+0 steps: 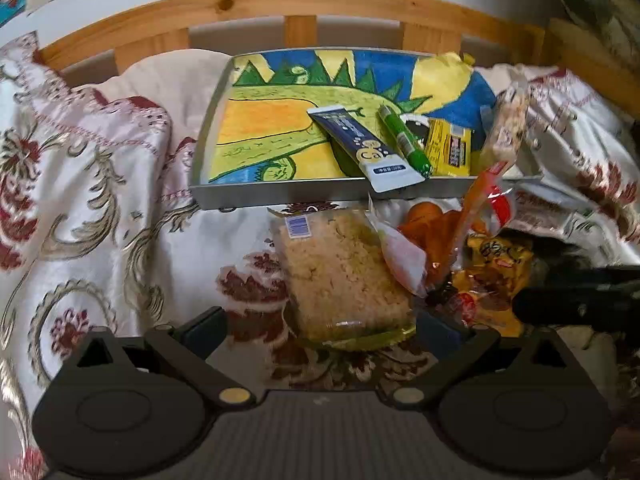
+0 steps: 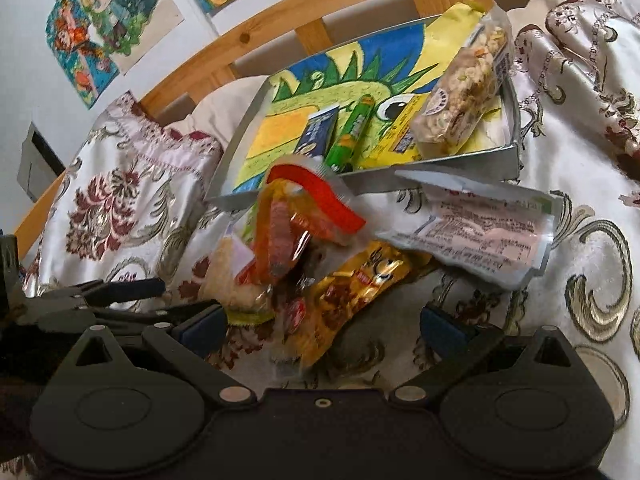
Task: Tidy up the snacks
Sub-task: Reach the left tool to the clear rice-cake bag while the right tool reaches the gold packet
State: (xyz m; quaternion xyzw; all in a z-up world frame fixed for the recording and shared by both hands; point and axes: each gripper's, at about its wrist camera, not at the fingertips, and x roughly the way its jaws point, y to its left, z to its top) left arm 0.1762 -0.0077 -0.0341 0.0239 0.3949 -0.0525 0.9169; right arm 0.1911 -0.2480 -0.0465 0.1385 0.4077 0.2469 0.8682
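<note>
A bed covered in a cream bedspread (image 1: 100, 208) with maroon and gold floral print carries everything here, a wooden bed rail (image 1: 280, 4) and a white wall with taped-up drawings (image 2: 108, 20) behind it. Nearest the left claw (image 1: 320, 330), whose blue-padded fingers stand wide apart and grip nothing, lies a clear pack of puffed rice cake (image 1: 340, 276) — its near end sits between the fingers, untouched as far as can be seen. Just to its right a heap of snacks is piled together: an orange and red bag (image 2: 296, 216), partly blurred, and a gold wrapper (image 2: 356, 284) with a cartoon face. The right claw (image 2: 324, 328) is likewise spread wide and empty, the gold wrapper lying between its fingers. Beside the heap rests a white and pink packet (image 2: 480, 236) with printed text. Farther back sits a grey tray (image 1: 280, 192) lined with a dinosaur drawing — inside it a dark blue tube (image 1: 360, 148), a green stick (image 1: 404, 140), a yellow packet (image 1: 448, 152) and a clear-wrapped nut bar (image 2: 460, 92) leaning at its right side.
</note>
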